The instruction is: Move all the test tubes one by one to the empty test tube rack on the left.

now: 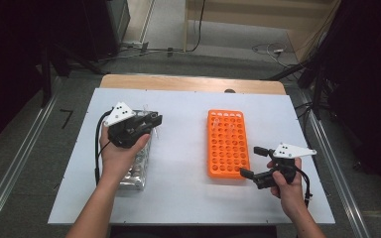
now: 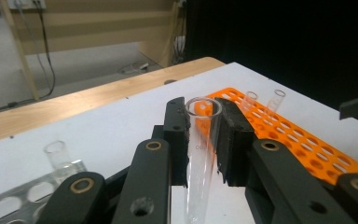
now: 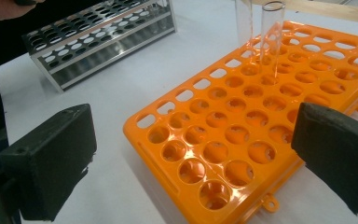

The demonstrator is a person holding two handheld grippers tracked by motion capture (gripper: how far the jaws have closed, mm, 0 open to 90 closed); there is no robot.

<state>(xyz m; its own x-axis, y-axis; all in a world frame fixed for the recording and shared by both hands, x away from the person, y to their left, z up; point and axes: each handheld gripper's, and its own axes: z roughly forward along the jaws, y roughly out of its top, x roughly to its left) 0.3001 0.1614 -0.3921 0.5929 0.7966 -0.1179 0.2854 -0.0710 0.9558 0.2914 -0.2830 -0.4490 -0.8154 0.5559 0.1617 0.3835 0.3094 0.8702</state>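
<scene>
The clear test tube (image 2: 201, 154) sits upright between the pads of my left claw (image 2: 204, 135), pinched just below its open rim, with its lower end hanging free beneath the jaws. In the high view my left claw (image 1: 151, 121) is lifted above the metal rack (image 1: 138, 171), which stands on the left part of the white table (image 1: 178, 198), under my left hand (image 1: 121, 148). From the left claw's own camera I see a corner of that metal rack (image 2: 14, 205) at the lower left, with one more glass tube (image 2: 58, 156) standing in it.

The orange rack (image 1: 227, 144) lies flat near the middle of the table, well apart from the metal rack. Two empty tubes (image 3: 271, 35) stand in holes near its far end; they also show beyond the held tube in the left gripper view (image 2: 275, 100).

My right claw (image 1: 254, 161) is held wide, with nothing between its pads, just beside the orange rack's near right corner. In its own view the two black pads (image 3: 51, 158) frame the near end of the orange rack (image 3: 223, 154), and the metal rack (image 3: 98, 39) lies farther off at the upper left.
</scene>
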